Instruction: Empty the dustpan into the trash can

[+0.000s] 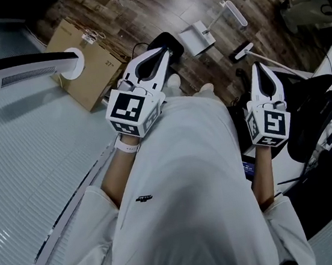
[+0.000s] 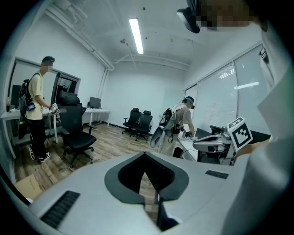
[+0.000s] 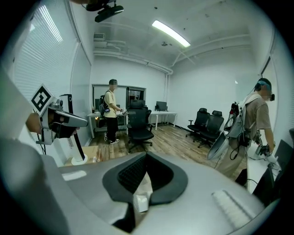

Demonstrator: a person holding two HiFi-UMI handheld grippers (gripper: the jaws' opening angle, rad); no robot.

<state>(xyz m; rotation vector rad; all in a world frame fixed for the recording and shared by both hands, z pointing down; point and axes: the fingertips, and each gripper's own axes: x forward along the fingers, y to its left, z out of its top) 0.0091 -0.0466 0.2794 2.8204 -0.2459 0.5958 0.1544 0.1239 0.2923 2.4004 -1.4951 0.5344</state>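
A white dustpan [image 1: 197, 38] with a long handle lies on the wood floor ahead of my feet. A small brush [image 1: 243, 51] lies beside it, to the right. No trash can shows in any view. My left gripper [image 1: 164, 51] is held up at waist height, short of the dustpan, with its jaws meeting at the tips and nothing between them [image 2: 145, 153]. My right gripper [image 1: 256, 65] is held up level with it on the right, also shut and empty [image 3: 147, 155]. Each gripper shows in the other's view: the right gripper [image 2: 216, 142] and the left gripper [image 3: 64, 118].
A cardboard box [image 1: 84, 64] and a black screen on a round white base [image 1: 73, 62] stand at the left. A black office chair [image 1: 315, 112] is close on my right. Two people [image 2: 36, 110] [image 2: 181, 121] stand by desks, with more chairs [image 2: 140, 123] at the far wall.
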